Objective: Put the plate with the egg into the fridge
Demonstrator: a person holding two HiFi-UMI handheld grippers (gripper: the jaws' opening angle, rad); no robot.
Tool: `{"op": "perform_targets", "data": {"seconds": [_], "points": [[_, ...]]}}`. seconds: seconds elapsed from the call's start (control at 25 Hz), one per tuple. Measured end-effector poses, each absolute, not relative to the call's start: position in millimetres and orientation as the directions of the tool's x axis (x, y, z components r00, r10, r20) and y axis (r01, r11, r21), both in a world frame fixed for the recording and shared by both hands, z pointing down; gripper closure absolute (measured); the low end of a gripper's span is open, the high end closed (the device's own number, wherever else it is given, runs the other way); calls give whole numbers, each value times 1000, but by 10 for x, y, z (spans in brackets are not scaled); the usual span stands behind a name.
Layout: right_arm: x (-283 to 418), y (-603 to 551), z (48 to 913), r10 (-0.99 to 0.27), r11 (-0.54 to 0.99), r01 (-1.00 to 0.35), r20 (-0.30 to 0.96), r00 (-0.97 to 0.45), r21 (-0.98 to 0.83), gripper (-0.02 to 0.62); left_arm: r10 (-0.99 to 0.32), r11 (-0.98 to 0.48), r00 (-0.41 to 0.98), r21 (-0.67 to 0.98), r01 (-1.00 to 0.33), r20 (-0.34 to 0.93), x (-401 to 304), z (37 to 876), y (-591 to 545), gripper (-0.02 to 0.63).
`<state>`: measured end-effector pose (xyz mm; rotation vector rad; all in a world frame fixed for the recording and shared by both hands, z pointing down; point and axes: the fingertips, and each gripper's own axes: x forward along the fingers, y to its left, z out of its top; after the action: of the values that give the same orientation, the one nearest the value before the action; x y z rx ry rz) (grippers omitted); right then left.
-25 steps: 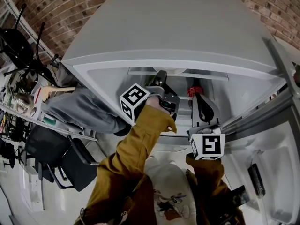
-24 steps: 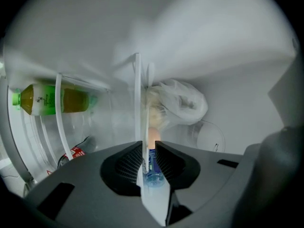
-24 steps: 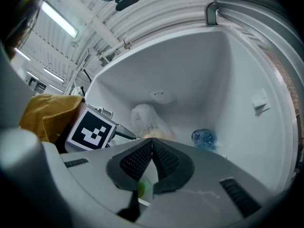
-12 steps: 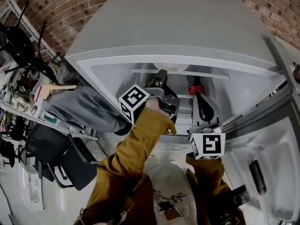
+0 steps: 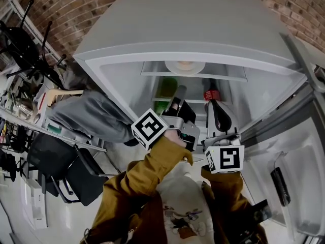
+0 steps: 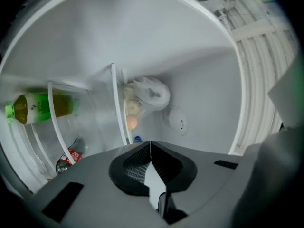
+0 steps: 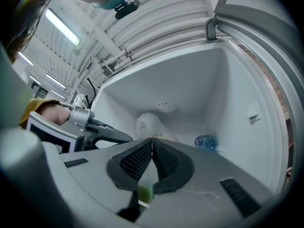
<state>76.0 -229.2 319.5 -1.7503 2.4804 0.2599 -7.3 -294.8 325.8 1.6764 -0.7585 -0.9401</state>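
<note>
White plastic lines the open fridge (image 5: pixel 193 24), and both grippers reach into it side by side. The left gripper (image 6: pixel 150 144) has just been closing; its jaws now meet at the tips with nothing between them. Straight ahead of it, a little beyond the tips, a pale brown egg (image 6: pixel 131 122) lies at the edge of a shelf, touching a crumpled white plastic bag (image 6: pixel 149 93) behind it. The plate under the egg is hard to tell from the white shelf edge. Off to this gripper's left lies a green bottle (image 6: pixel 42 109). Nearer, a red-labelled bottle (image 6: pixel 66 161) is partly cut off by the gripper's grey body, and a small blue cap (image 6: pixel 137 139) peeps just over the jaw tips.

The right gripper (image 7: pixel 152 140) also has its jaws pressed together and holds nothing; a green blur shows through the gap lower down, too vague to name. Beyond its tips sits the same white bag, with a blue-tinted water bottle (image 7: pixel 206 142) to the right.
</note>
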Motion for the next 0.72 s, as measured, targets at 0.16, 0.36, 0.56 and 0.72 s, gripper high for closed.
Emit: {"op": "perform_targets", "data": {"seconds": [0.16,0.36,0.56,0.72], "points": [[738,-2266,3223,-928,326,-939,-151,-339,109,589,-802,-371,529,925,-77,-278,-27,3122,-2753,598],[717,-2216,3252,-928,330,-938,-144,-343,108,589,-757,-457,592,872,-175,-277,78,3123,-2506,598],[755,-2175,3255,-930,322,-940,-145,-336,111,589,-749,-528,596,806,-269,-291,3,3087,-2427,598],[763,-2099,3275,-933,318,-943,-143,-330,99,589,-730,-579,615,749,-323,-299,7,3099,-2313,598]]}}
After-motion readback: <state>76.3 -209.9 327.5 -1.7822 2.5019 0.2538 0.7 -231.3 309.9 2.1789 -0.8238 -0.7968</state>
